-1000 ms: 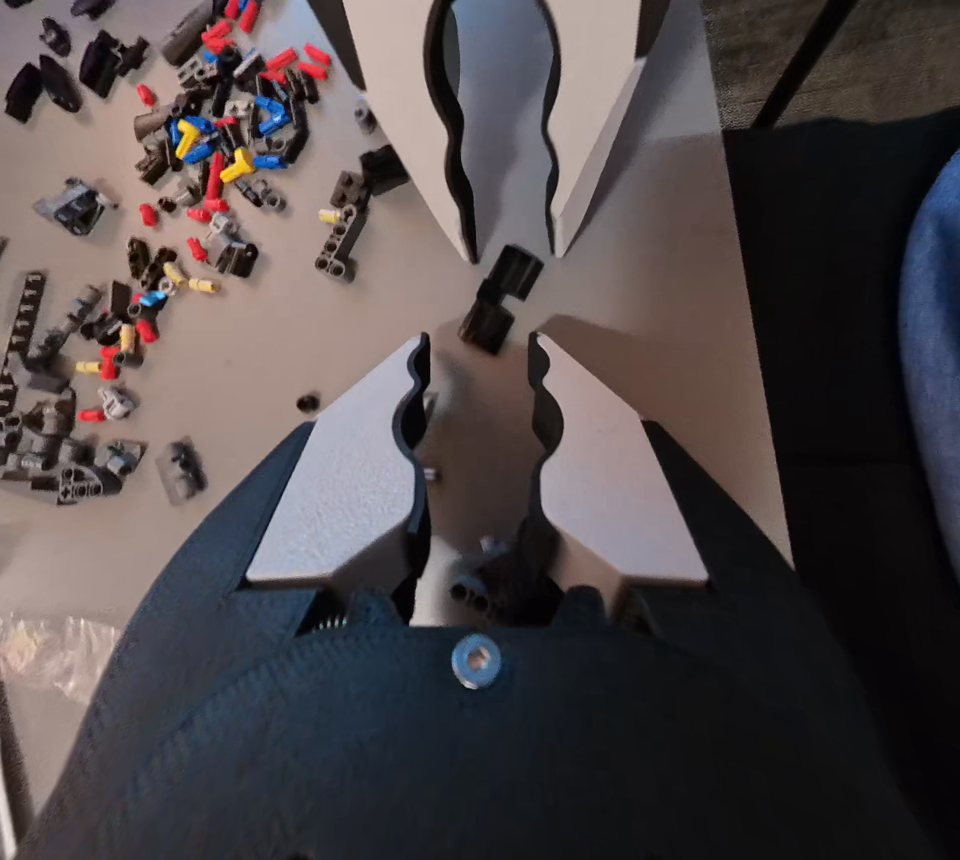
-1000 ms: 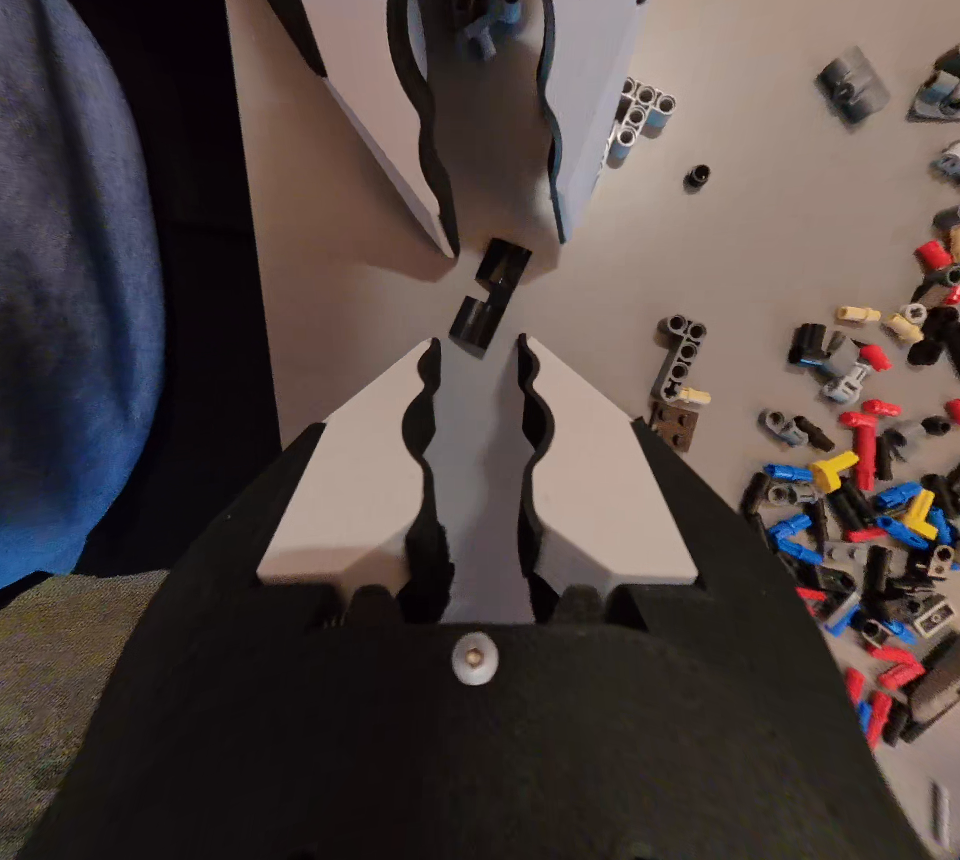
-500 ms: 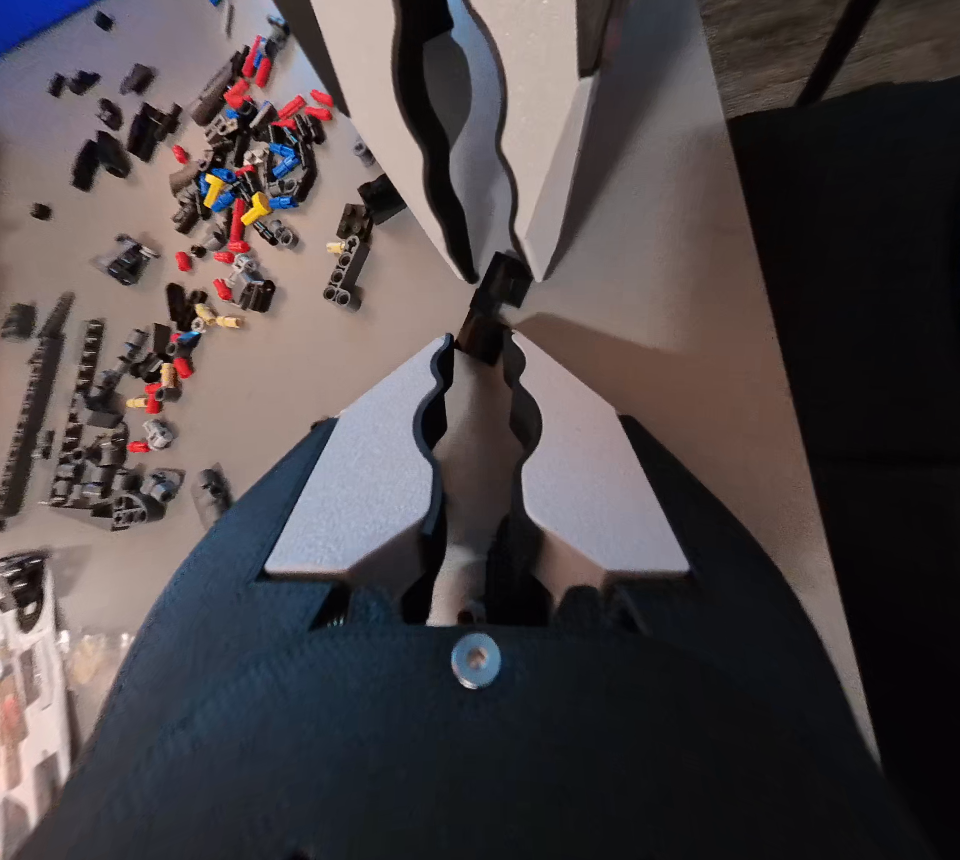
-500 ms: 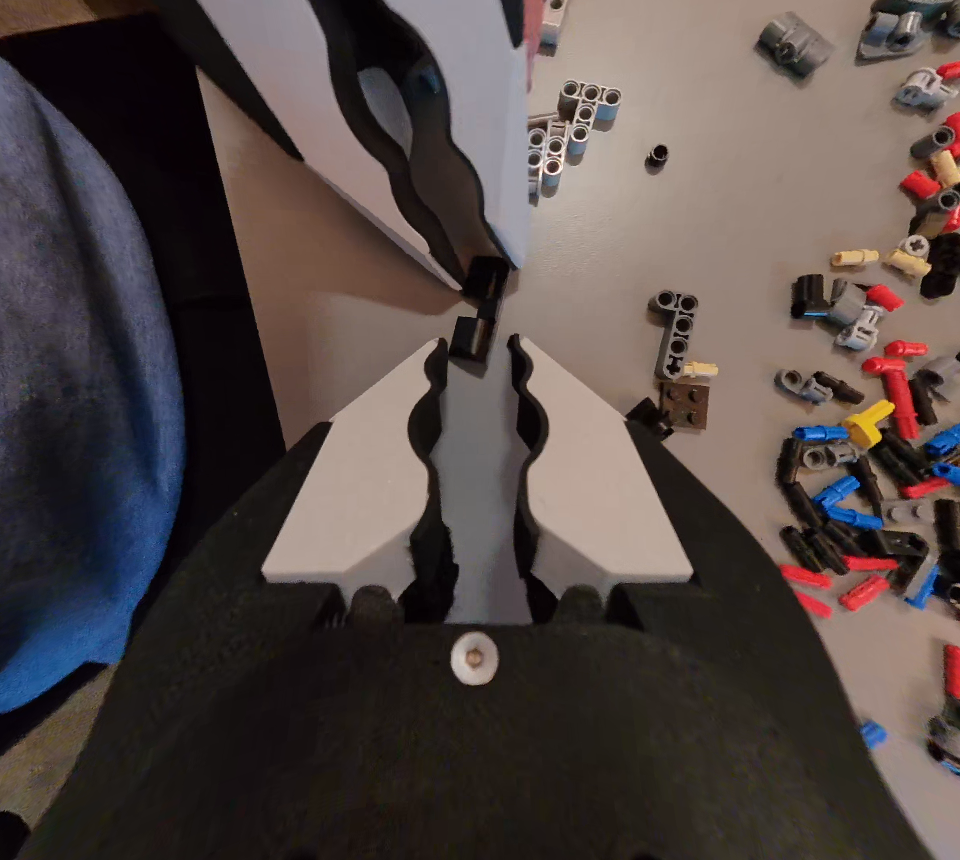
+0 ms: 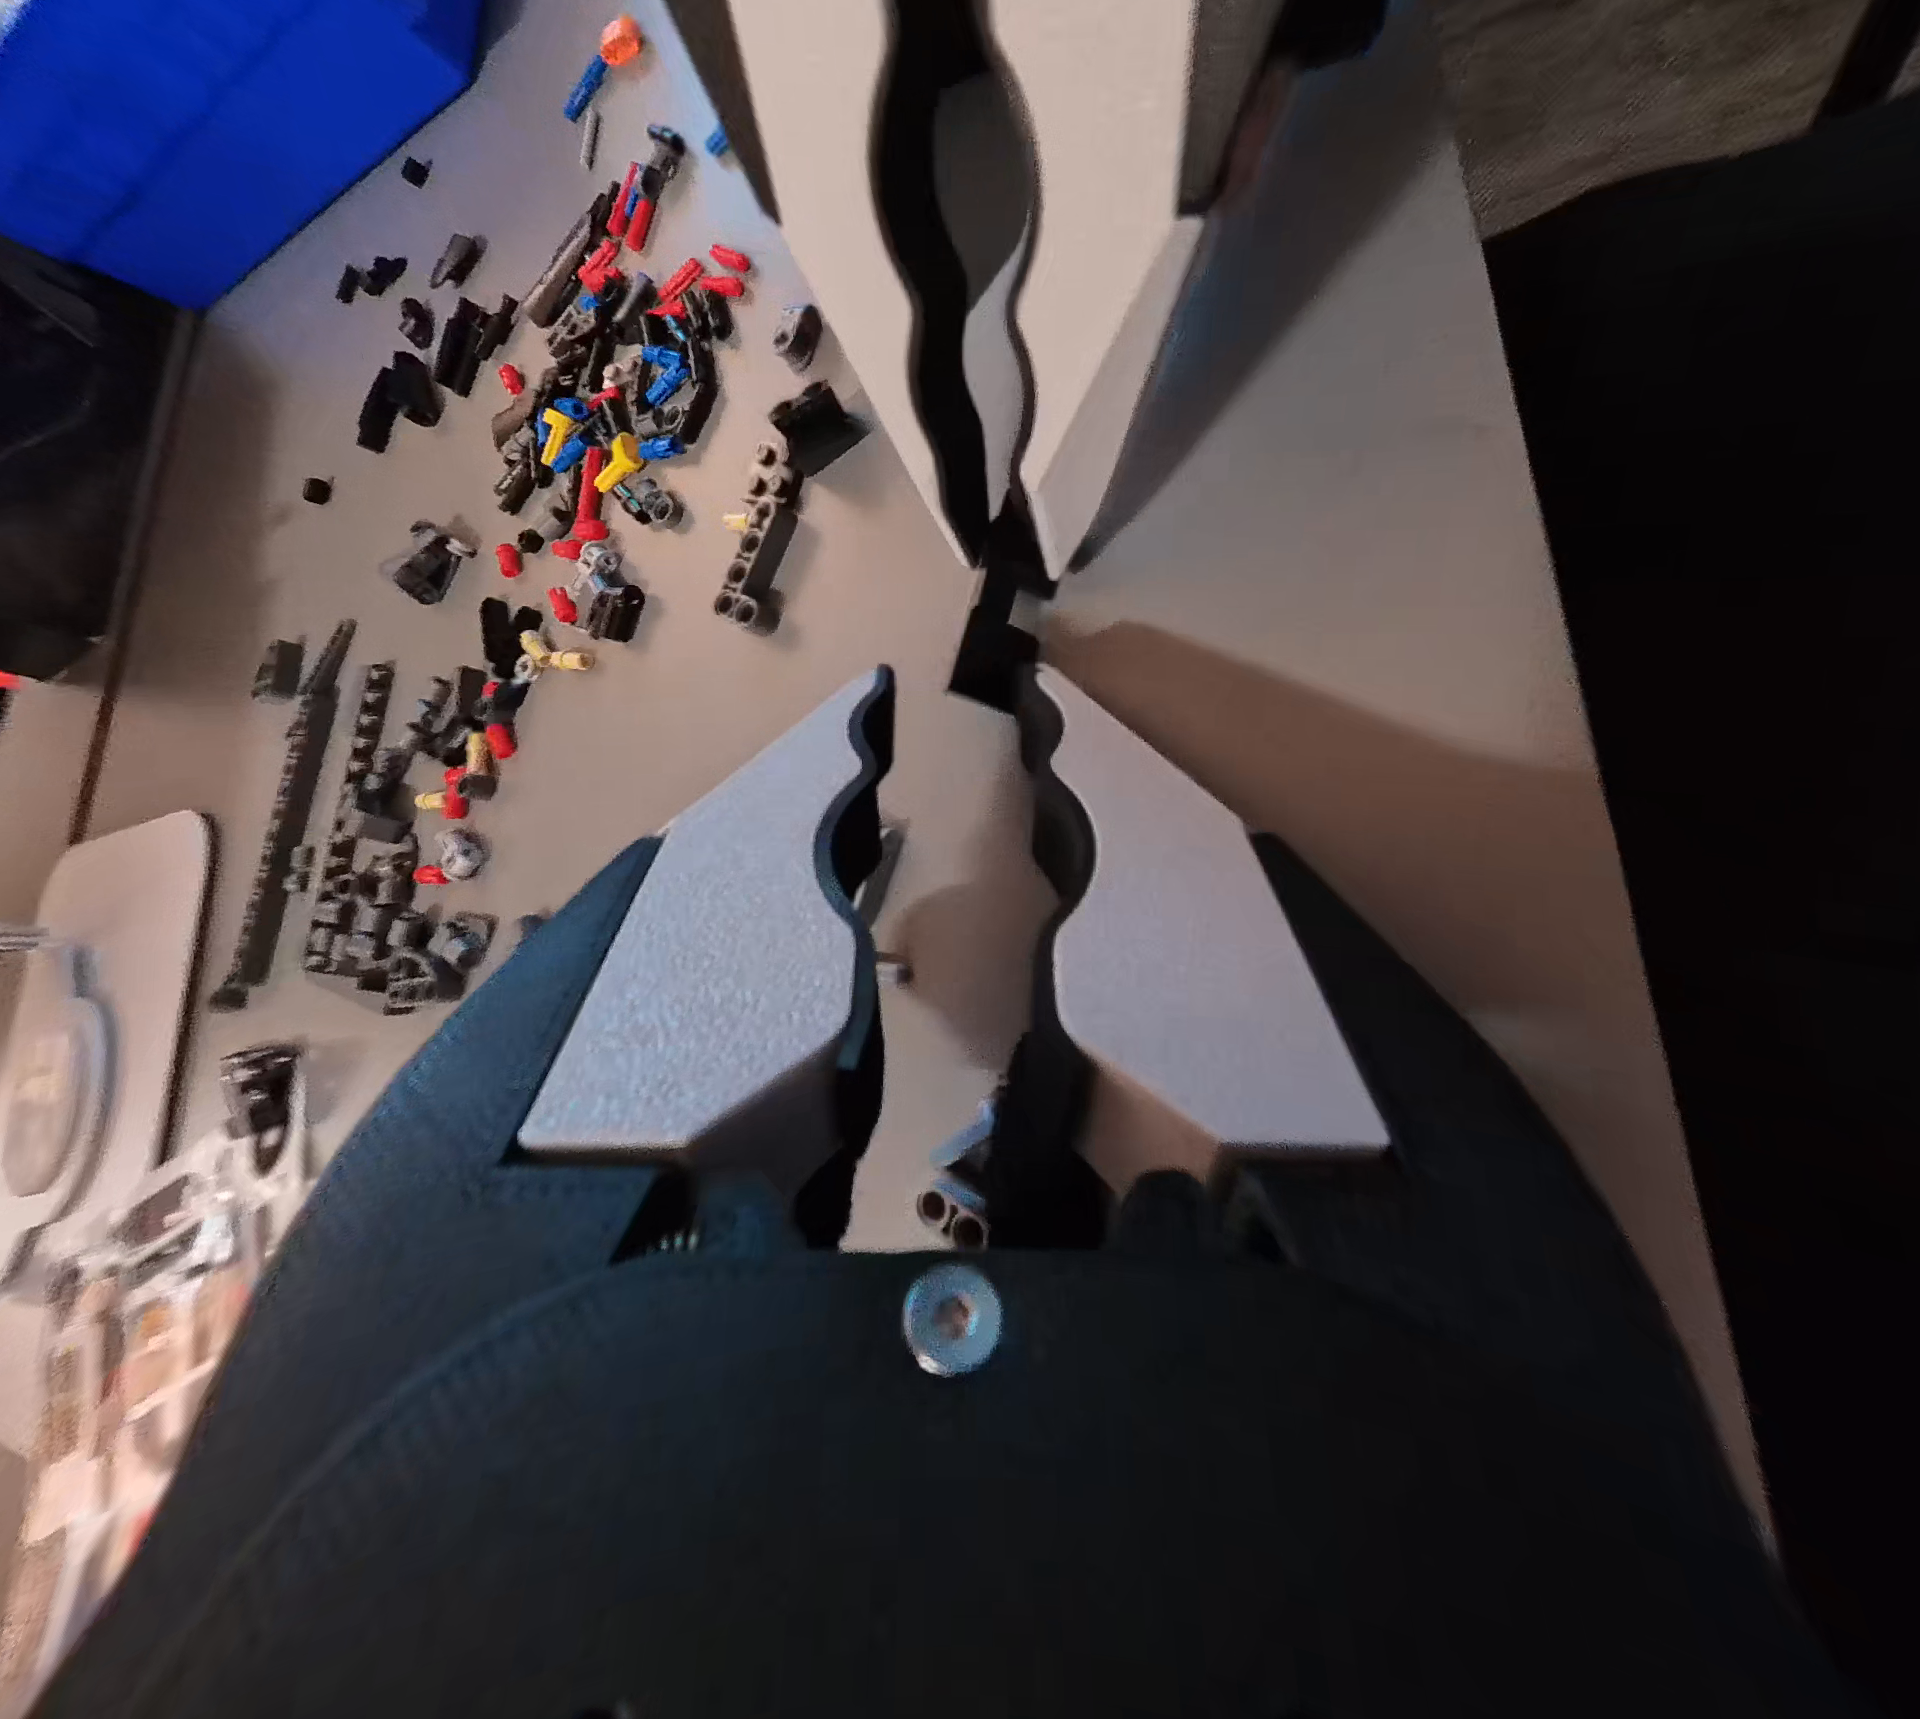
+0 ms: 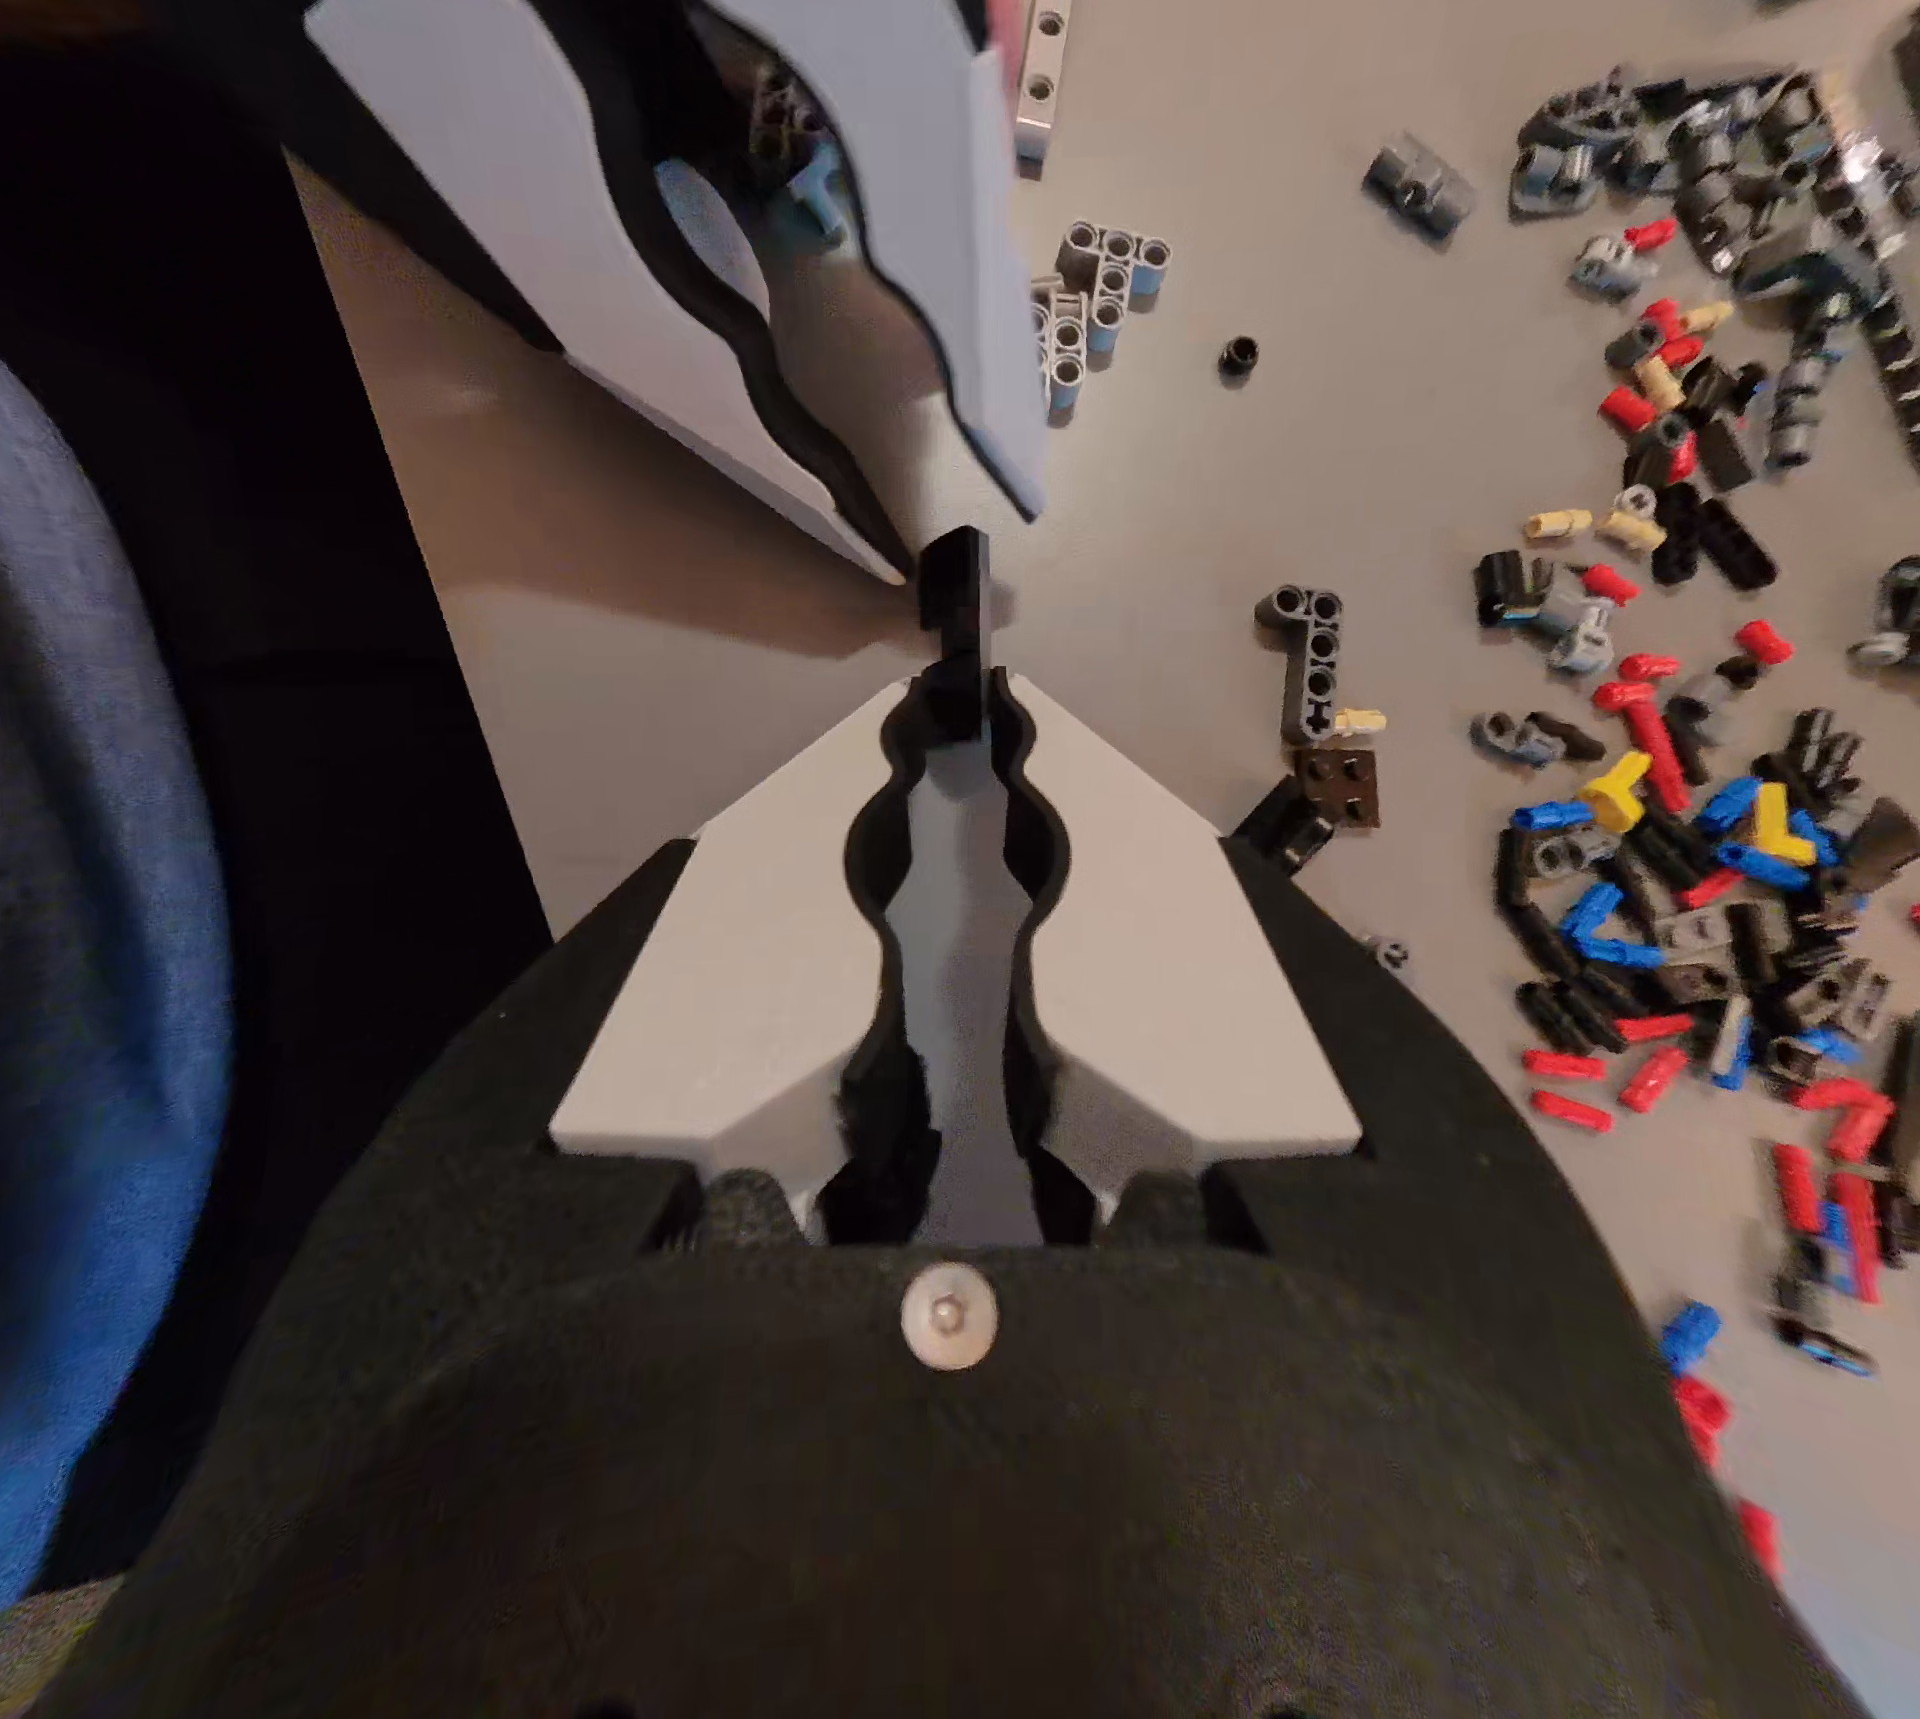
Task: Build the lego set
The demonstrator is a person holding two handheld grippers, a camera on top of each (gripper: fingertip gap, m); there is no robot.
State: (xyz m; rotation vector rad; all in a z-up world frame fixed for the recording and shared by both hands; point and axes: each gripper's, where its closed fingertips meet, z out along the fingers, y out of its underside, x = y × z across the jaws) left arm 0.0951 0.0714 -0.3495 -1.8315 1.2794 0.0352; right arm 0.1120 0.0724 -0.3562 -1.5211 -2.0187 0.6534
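Left wrist view puts the black lego piece [image 5: 995,630] right at the tips of your left claw [image 5: 956,677], and the grip there has changed. Half a second ago both claws were pinched on it. Now the left one has spread: the piece touches only one finger, with a clear gap to the other. From the right wrist view, the right claw [image 6: 958,682] is closed almost fully, its tips clamped on the near end of the piece, and the far end reaches up between the left claw's parted tips.

A second ago the piece lay flat on the table [image 5: 1299,526] with both claws open on either side. It now hangs clear of the surface and throws a shadow below. It sits well apart from the pile of loose parts [image 5: 613,412], on the side away from the blue box [image 5: 208,59]. The pile itself looks undisturbed.

My reading is that you have lifted the piece with both claws and are passing it over to the right. That would free the left claw to regrip it at a better angle or to fetch a mating part from the pile. The right claw's hold is only at the very tips, on a narrow end, so the piece could pivot or slip if you swing it quickly. Both views are slightly blurred, so I cannot tell its exact shape or whether it is one element or two joined.
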